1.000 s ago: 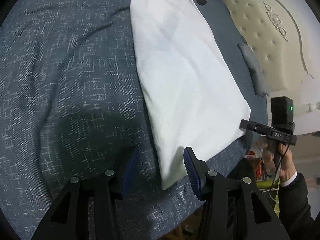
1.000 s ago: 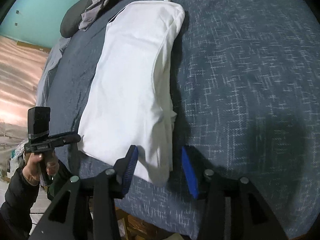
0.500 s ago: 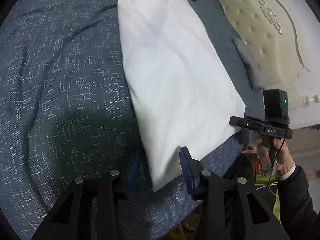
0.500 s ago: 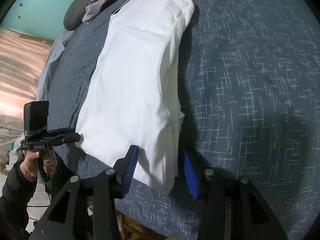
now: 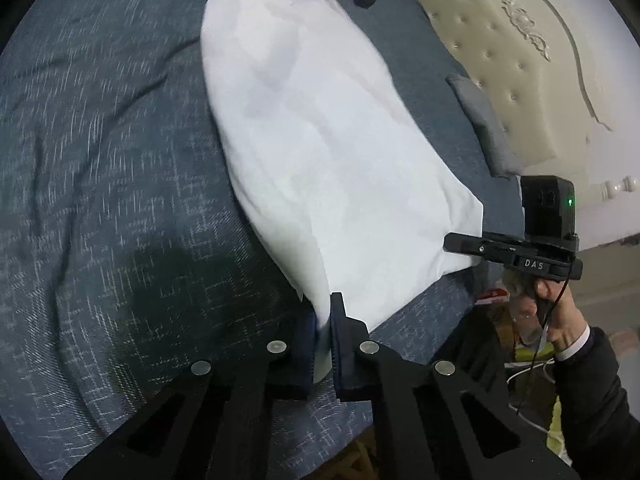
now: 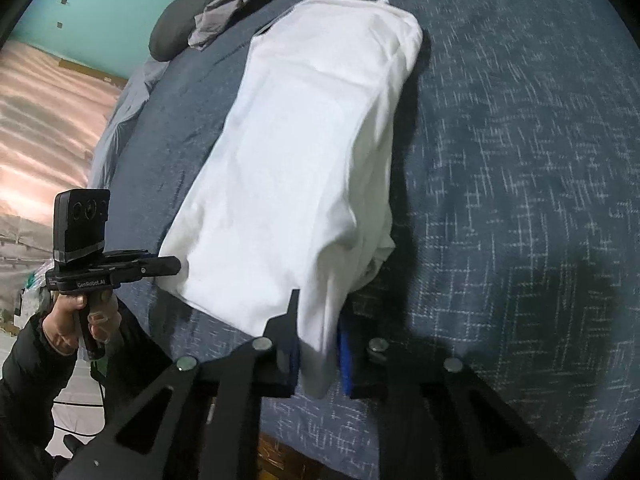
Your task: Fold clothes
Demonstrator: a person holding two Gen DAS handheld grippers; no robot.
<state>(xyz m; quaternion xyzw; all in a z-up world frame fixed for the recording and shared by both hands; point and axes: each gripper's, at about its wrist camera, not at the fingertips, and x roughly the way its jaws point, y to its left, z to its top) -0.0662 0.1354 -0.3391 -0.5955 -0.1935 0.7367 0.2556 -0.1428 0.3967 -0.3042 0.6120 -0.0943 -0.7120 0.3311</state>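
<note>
Gripping one near corner of the white garment [image 5: 328,160] apiece, my left gripper [image 5: 324,320] and right gripper [image 6: 316,344] were both clenched on cloth at about 6 o'clock in each wrist view. From there the garment ran toward 12 o'clock, lying lengthwise on the blue bedspread [image 5: 100,160]. I judged it already narrowed to a long panel, with the end-to-end fold left. A grey heap [image 6: 232,4] lay beyond, near 11 o'clock.
</note>
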